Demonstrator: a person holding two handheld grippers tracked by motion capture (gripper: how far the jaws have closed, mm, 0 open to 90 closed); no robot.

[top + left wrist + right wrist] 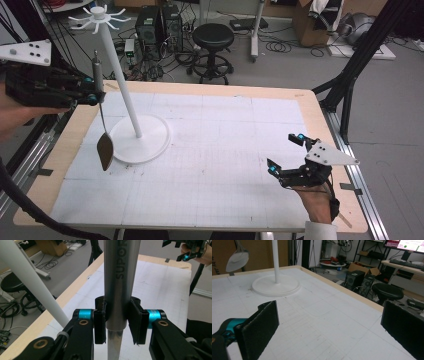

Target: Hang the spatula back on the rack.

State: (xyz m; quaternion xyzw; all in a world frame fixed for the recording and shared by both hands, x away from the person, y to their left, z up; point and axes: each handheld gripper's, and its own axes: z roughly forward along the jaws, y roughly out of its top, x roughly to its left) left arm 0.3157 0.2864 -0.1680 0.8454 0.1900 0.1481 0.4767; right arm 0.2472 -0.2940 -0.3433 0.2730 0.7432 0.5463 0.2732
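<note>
My left gripper [95, 90] is clamped on the spatula [102, 125] by its metal handle, blade hanging down just left of the white stand [135, 125], above the table [225, 150]. My right gripper [285, 155] rests well right of the stand, jaws wide apart, holding nothing.

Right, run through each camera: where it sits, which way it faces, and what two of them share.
High view: above the person's side, looking forward and down on the white gridded table mat; both forearms and both grippers show.
Left gripper view: rides the left gripper, looking along its jaws, clamped on the long steel-handled spoon.
Right gripper view: rides the right gripper, jaws open, facing across the table.
Shared: high and right gripper views both show the white hook-topped stand.
</note>
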